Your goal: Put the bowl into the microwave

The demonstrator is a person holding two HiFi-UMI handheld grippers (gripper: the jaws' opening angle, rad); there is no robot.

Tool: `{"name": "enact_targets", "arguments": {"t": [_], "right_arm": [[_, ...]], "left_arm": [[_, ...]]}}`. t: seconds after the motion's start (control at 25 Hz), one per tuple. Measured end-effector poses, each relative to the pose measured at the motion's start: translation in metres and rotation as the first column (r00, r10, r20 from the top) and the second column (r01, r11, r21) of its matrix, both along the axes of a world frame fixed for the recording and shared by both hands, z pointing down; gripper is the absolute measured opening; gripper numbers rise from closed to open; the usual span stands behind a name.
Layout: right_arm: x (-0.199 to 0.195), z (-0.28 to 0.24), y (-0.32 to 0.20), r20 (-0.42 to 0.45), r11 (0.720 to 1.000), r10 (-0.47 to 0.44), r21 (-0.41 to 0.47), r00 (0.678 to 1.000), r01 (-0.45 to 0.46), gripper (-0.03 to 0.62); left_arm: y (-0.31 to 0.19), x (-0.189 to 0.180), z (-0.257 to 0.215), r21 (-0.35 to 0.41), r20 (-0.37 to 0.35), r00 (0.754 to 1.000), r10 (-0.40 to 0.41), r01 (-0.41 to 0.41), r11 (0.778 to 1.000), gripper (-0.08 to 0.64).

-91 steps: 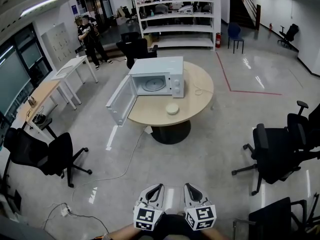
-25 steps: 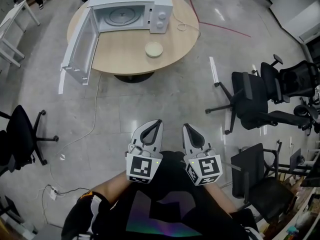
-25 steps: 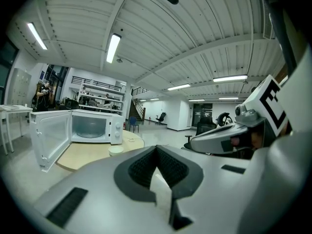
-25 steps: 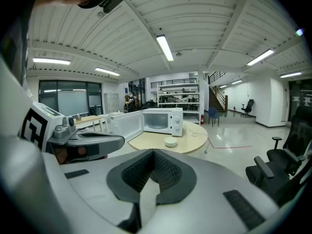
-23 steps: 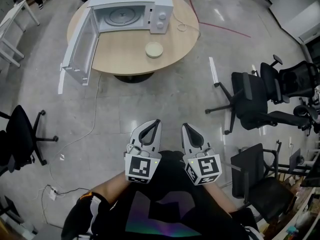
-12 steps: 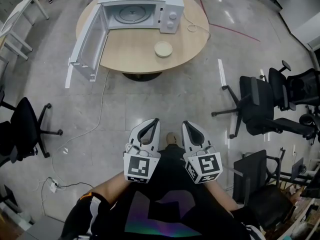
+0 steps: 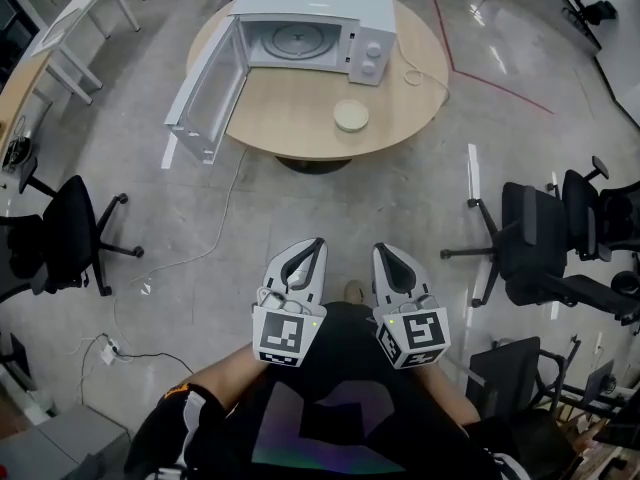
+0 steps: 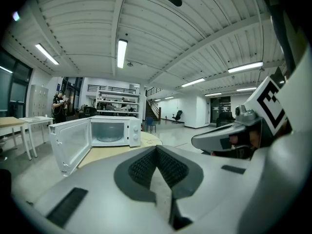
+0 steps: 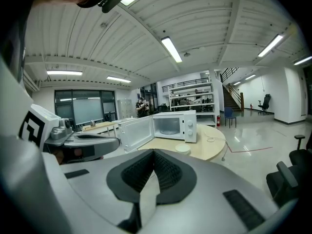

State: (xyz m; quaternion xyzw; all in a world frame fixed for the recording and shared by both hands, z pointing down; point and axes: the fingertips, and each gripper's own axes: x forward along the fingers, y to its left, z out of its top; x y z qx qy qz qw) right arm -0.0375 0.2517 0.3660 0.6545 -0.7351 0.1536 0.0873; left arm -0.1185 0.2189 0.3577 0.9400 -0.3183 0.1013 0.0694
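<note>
A white microwave (image 7: 315, 16) stands at the back of a round wooden table (image 7: 290, 123), its door (image 7: 204, 96) swung wide open to the left. A pale shallow bowl (image 7: 351, 115) rests on the table in front of the microwave's control panel. My left gripper (image 7: 313, 248) and right gripper (image 7: 384, 254) are held side by side close to my body, well short of the table, both shut and holding nothing. The right gripper view shows the bowl (image 9: 183, 148) and microwave (image 9: 174, 126) ahead. In the left gripper view the microwave (image 8: 111, 131) is ahead, and the bowl is hidden.
Black office chairs stand on the floor at left (image 7: 58, 246) and at right (image 7: 548, 236), another at lower right (image 7: 520, 378). A cable (image 7: 215, 238) trails over the floor from the table. Desks (image 7: 55, 43) line the far left.
The table, microwave and bowl have come nearer and shifted right and down in the head view as I walk toward them. Both grippers stay shut in front of my body.
</note>
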Motion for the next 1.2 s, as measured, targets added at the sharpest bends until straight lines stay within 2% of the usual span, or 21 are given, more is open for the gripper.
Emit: {"name": "enact_targets", "arguments": {"t": [0.4,1.2], "right_arm": [[0.019,-0.002,-0.005,0.020,0.998,-0.066,0.024,0.998,0.065,0.016],[0.037,0.000,-0.013,0.038,0.994,-0.110,0.027,0.993,0.109,0.016]], "left_arm": [[-0.001,0.013,-0.002,0.008,0.022,0.996,-0.087,0.087,0.996,0.046],[-0.004,0.031,-0.001,0.011,0.041,0.990,-0.133,0.133,0.991,0.046]]}}
